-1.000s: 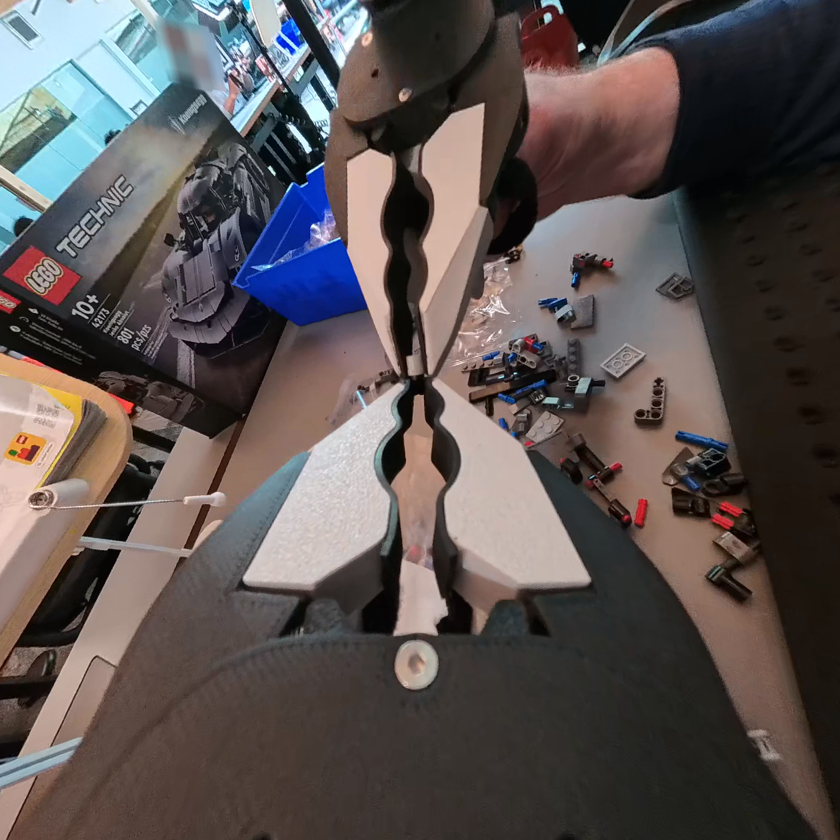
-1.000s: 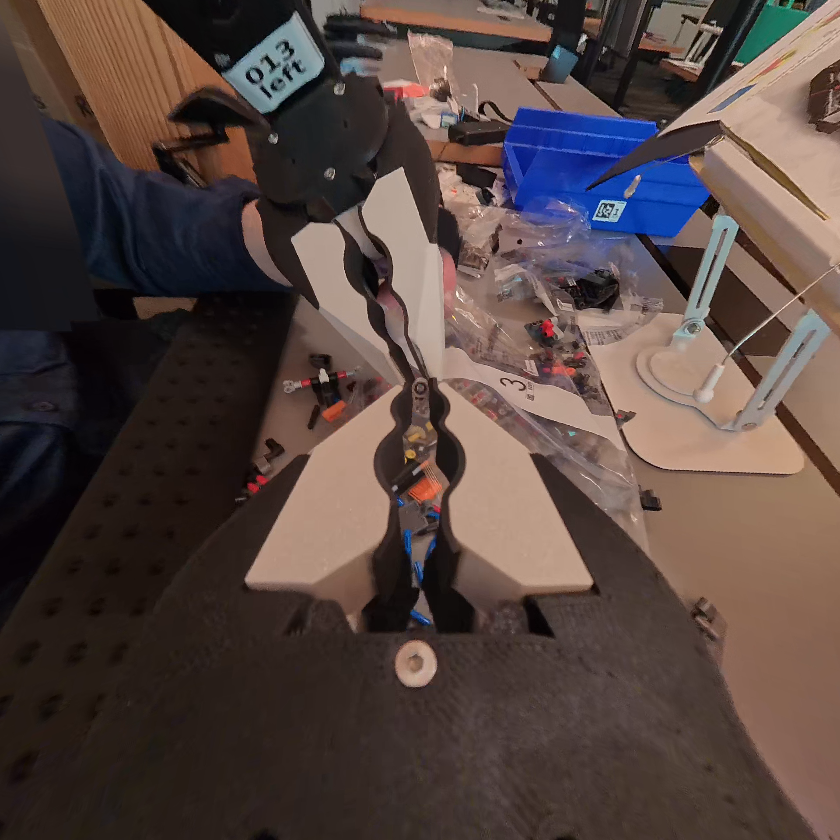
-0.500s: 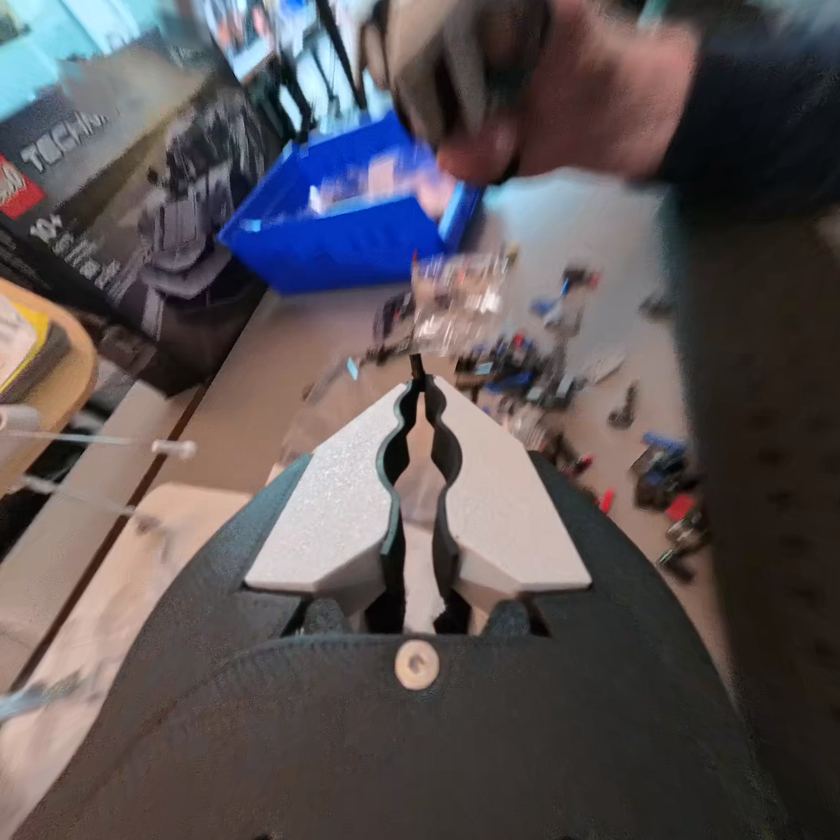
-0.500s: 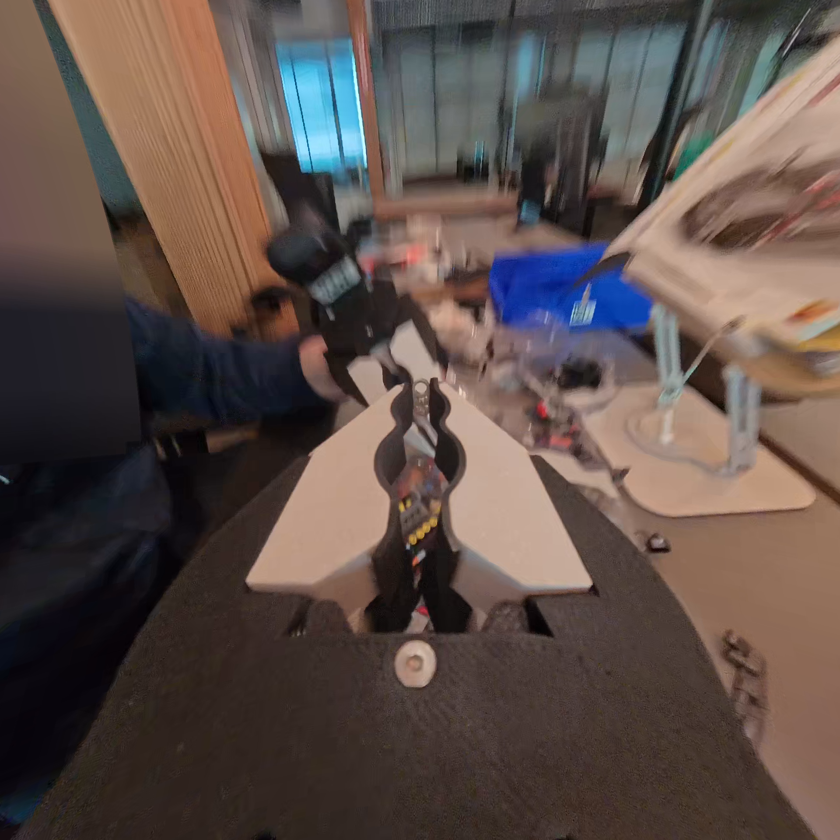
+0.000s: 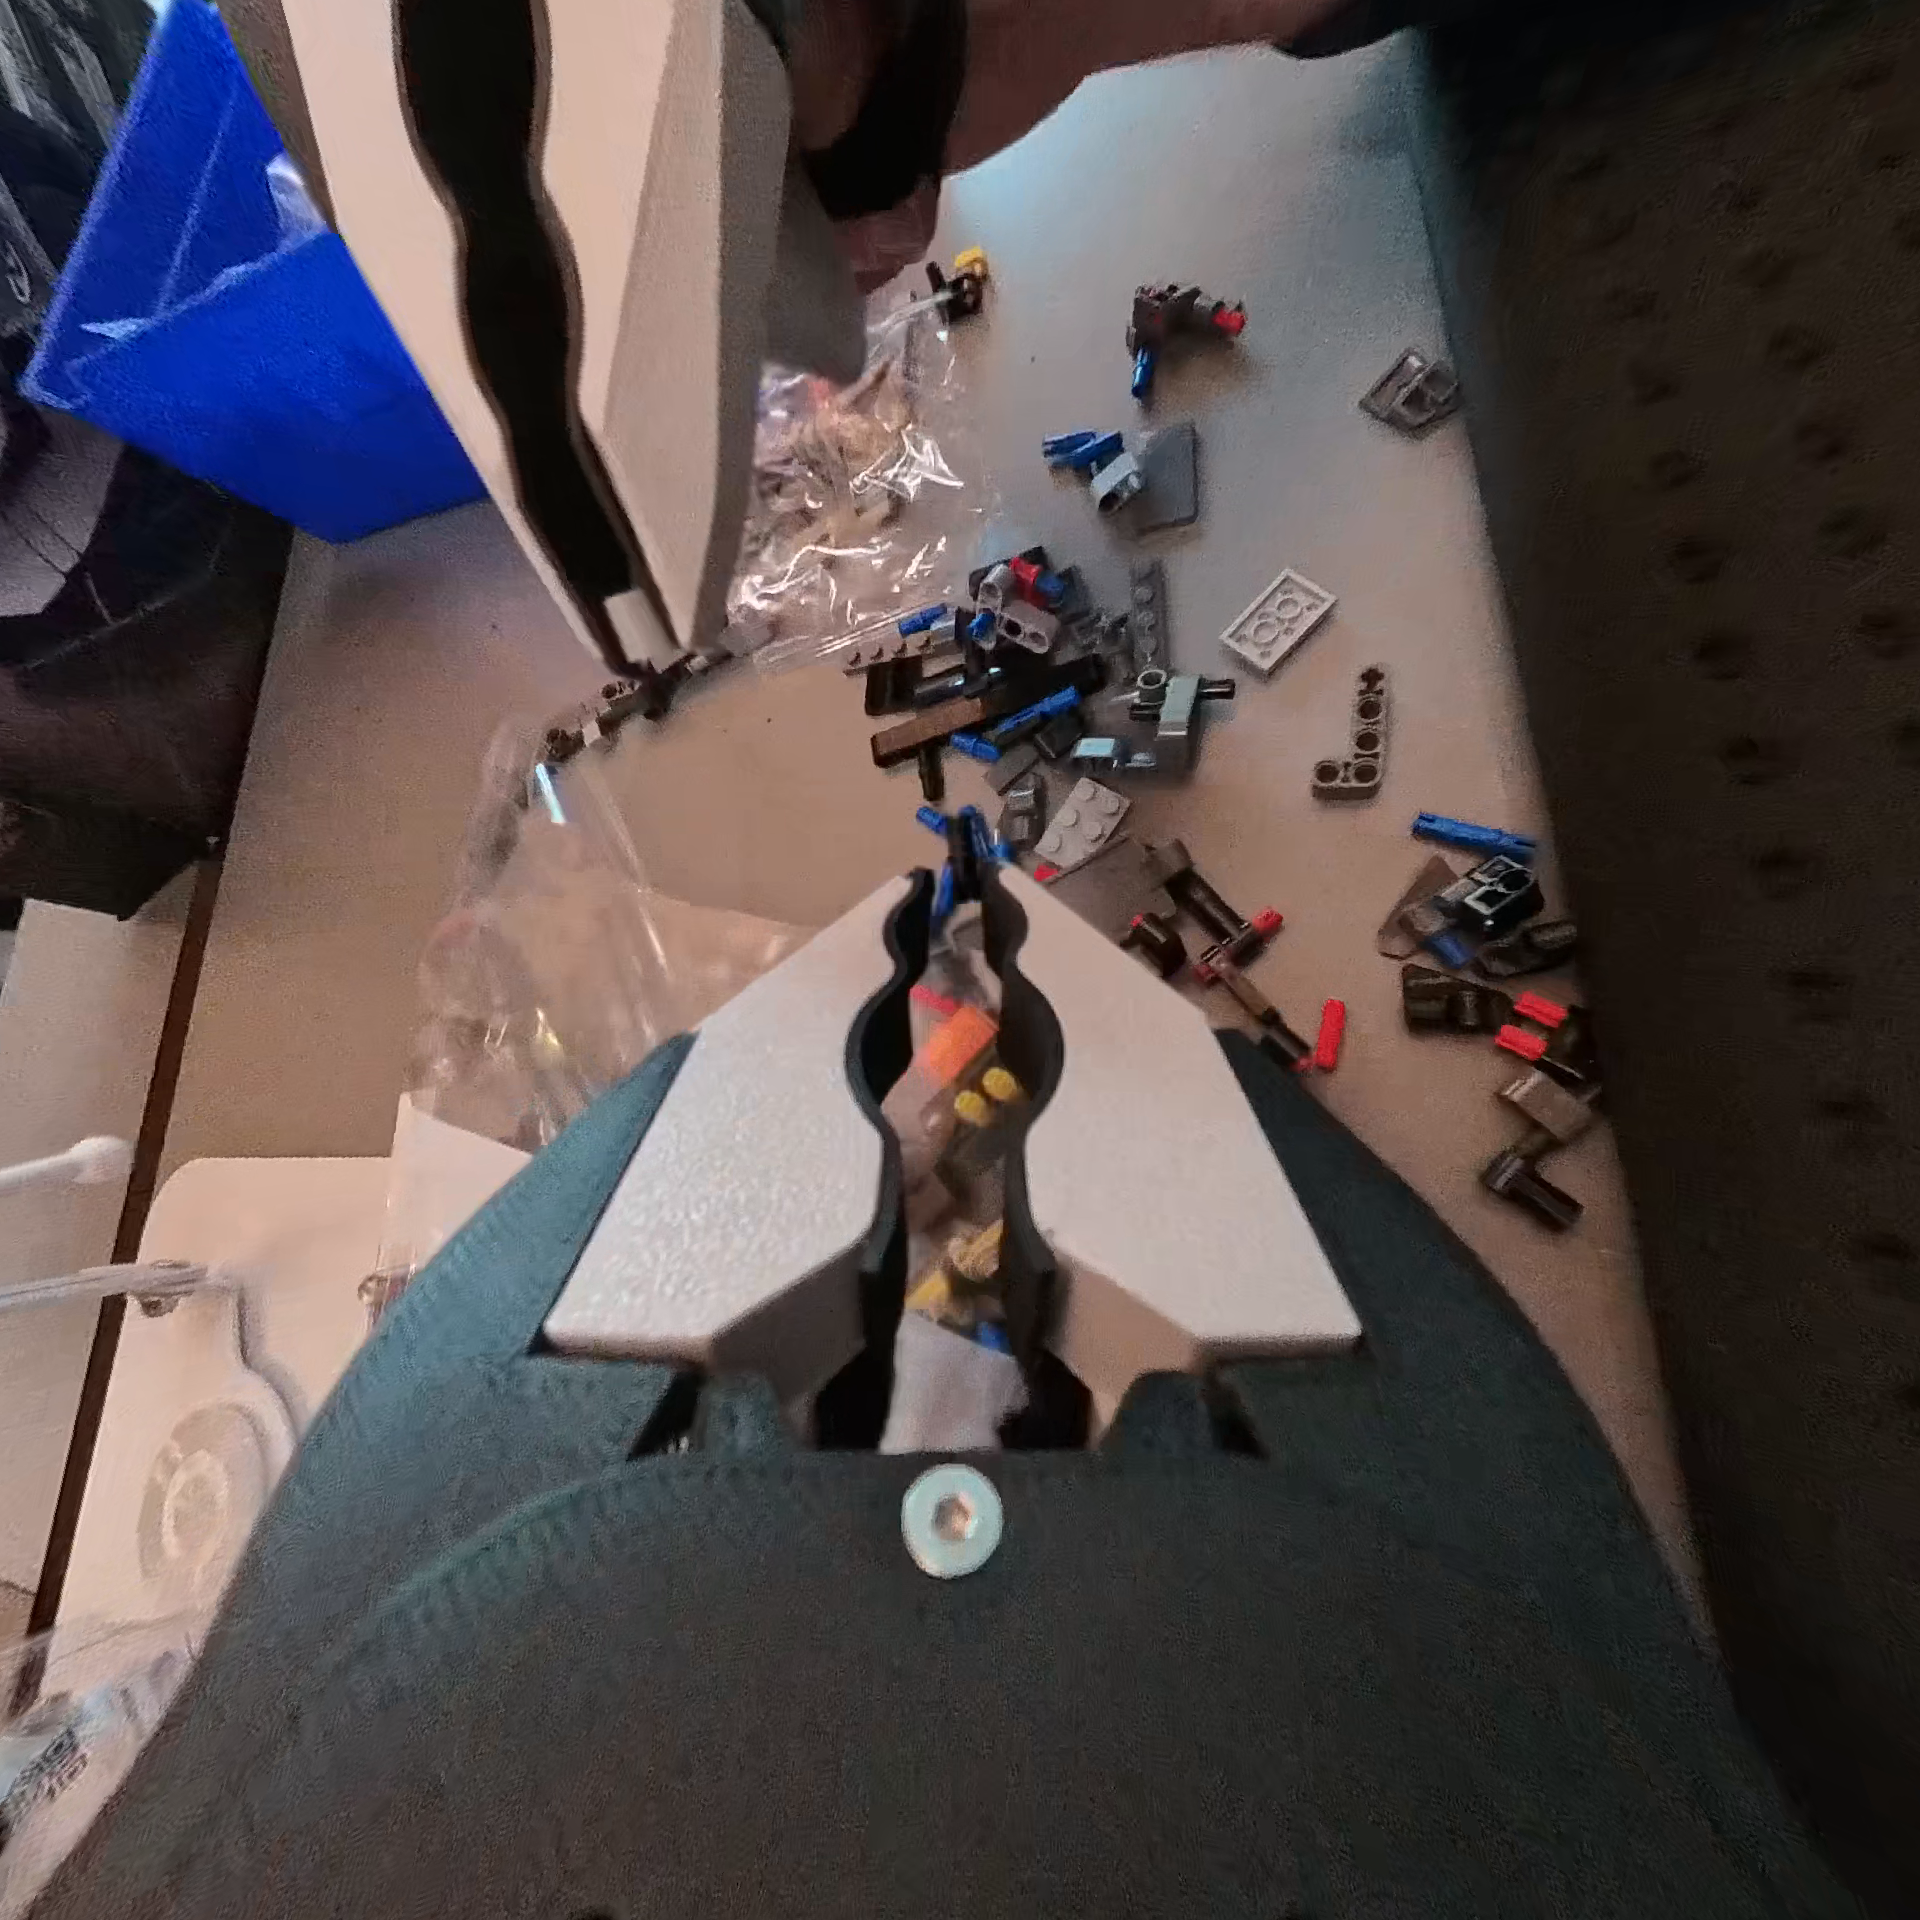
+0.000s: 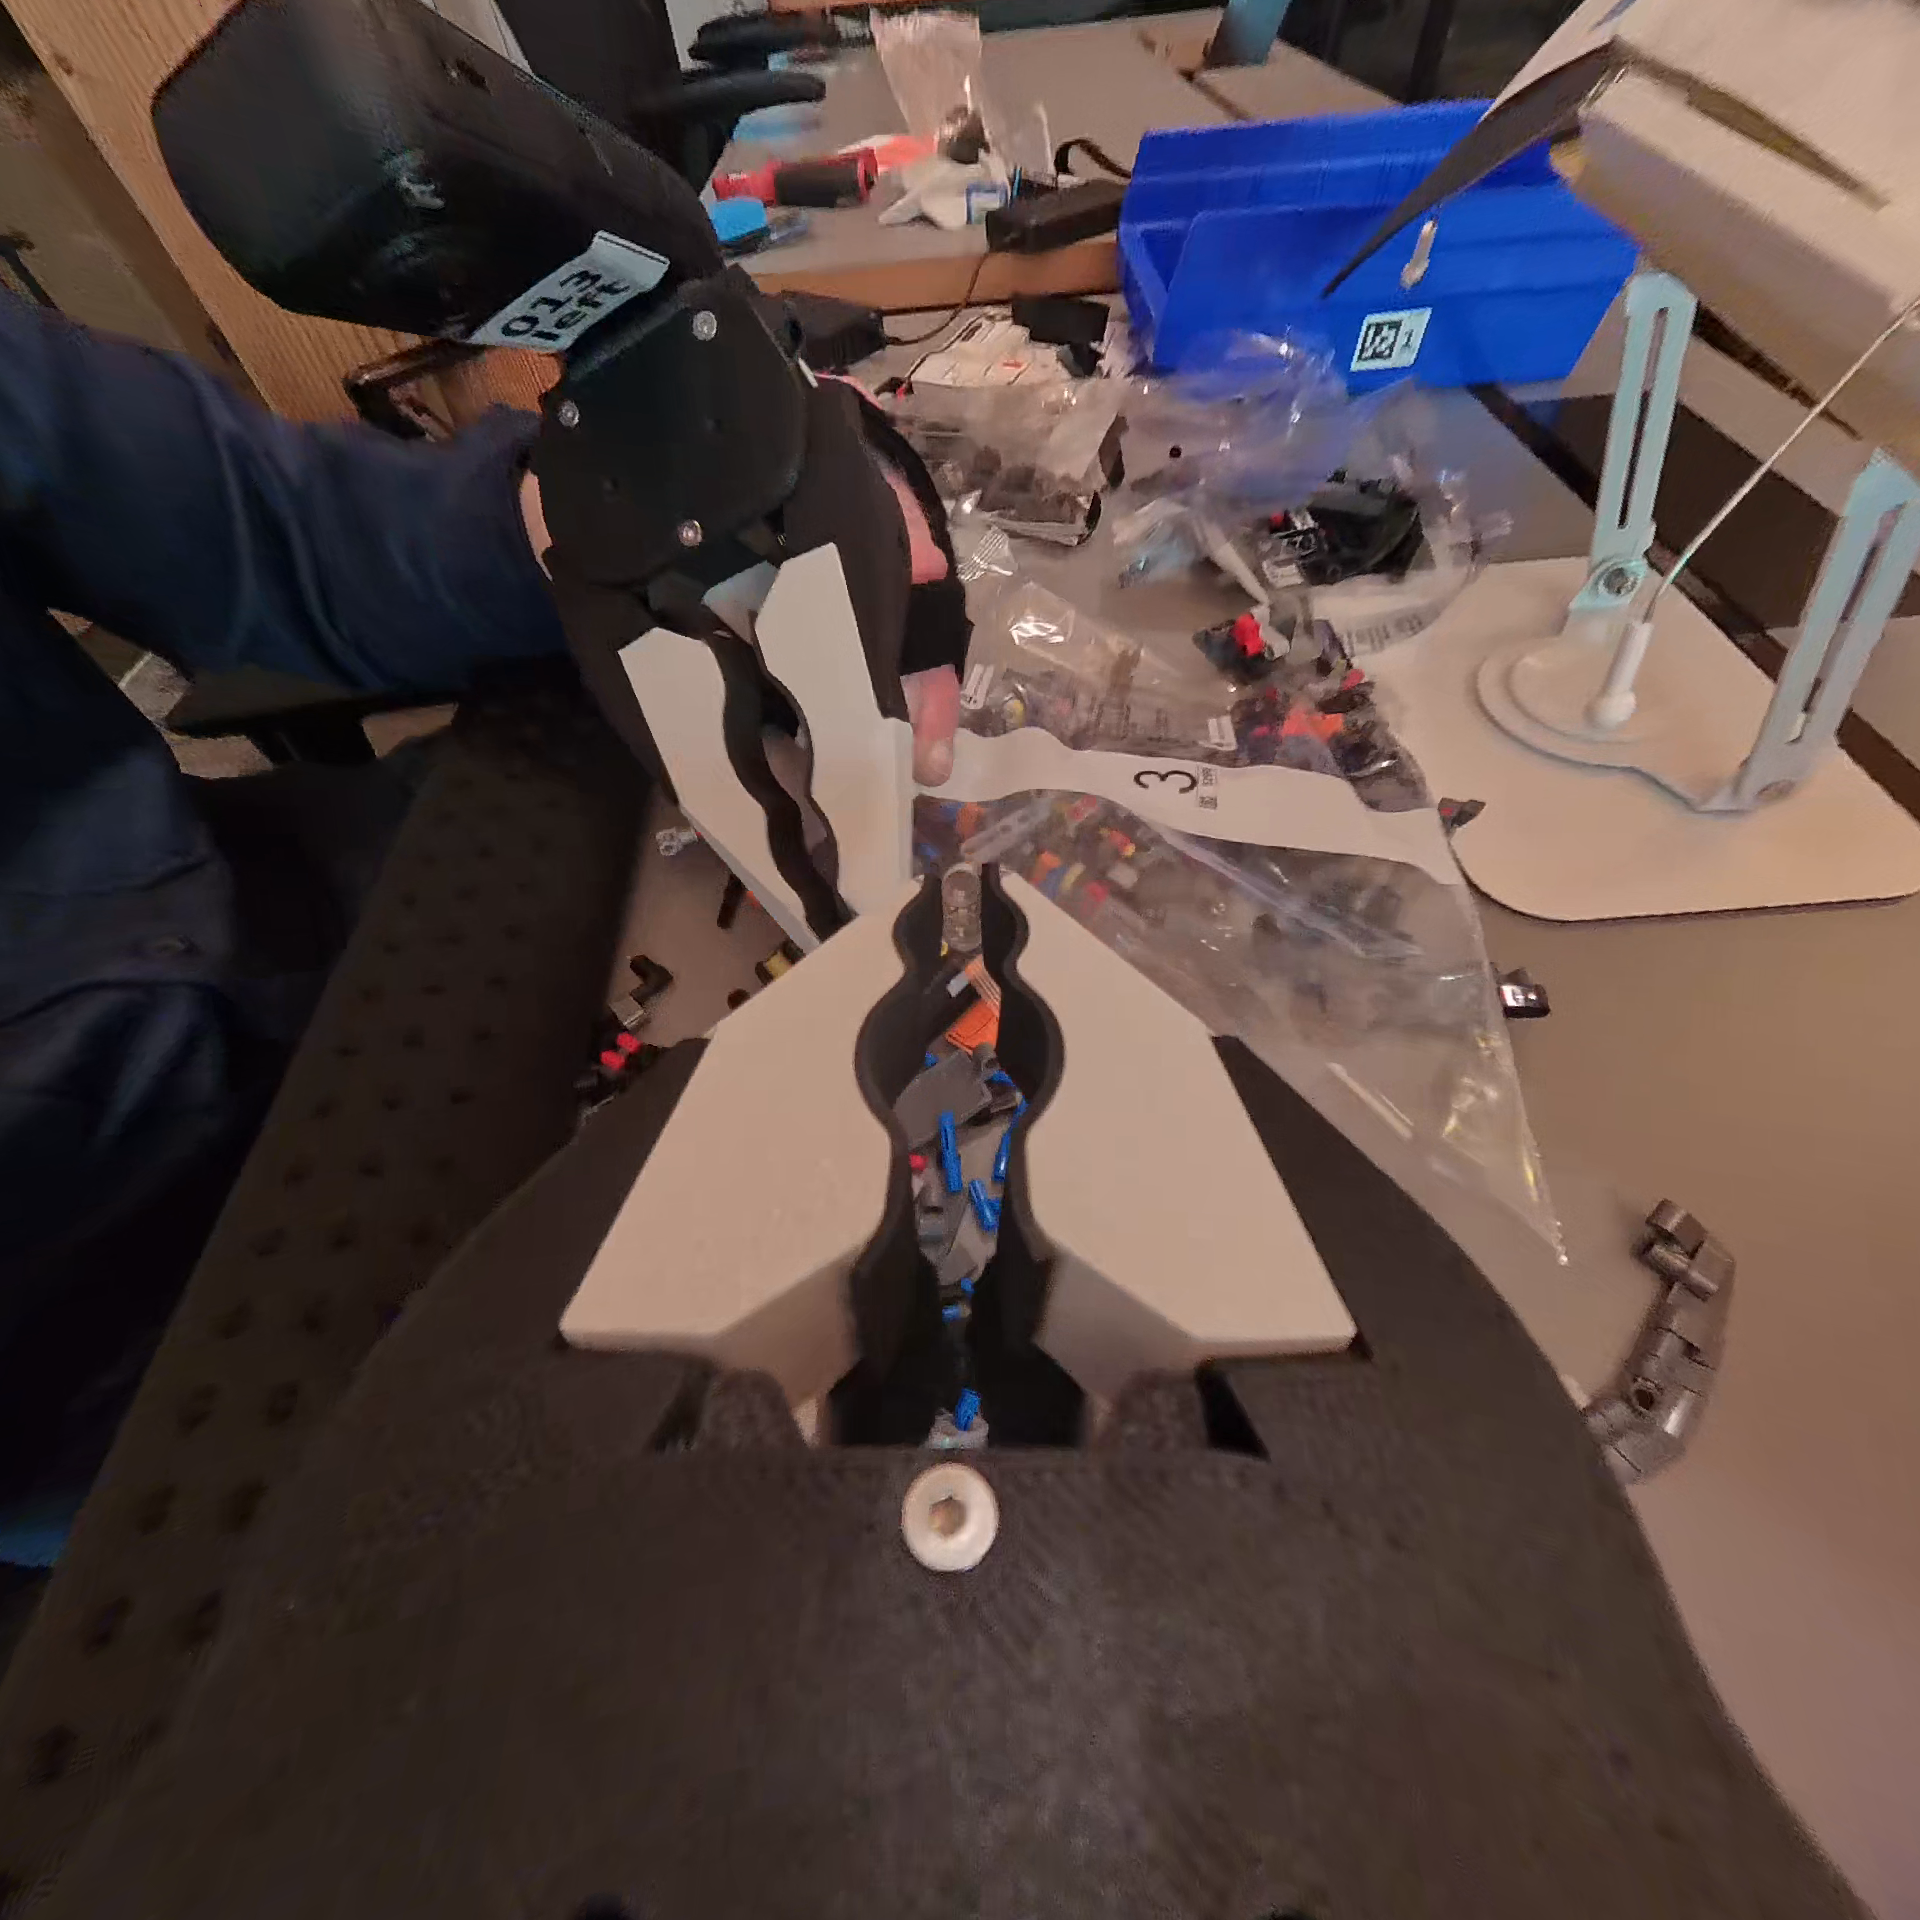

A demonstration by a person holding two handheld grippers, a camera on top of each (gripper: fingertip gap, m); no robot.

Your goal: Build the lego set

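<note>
Grey, hard and full of holes, a thin beam (image 6: 962,909) sits pinched at the tips of the right tool (image 6: 961,883), its jaws narrow. The left tool (image 5: 961,883) is nearly closed too; whether it grips a small pin I cannot tell. To join parts well, bring the tips together slowly, line peg to hole squarely and press straight. Below lies a crinkly clear bag (image 6: 1299,935) of parts. Loose pieces (image 5: 1039,675), matte and angular, are scattered over the smooth desk (image 5: 727,790), with a blue bin (image 5: 239,395) beyond.
</note>
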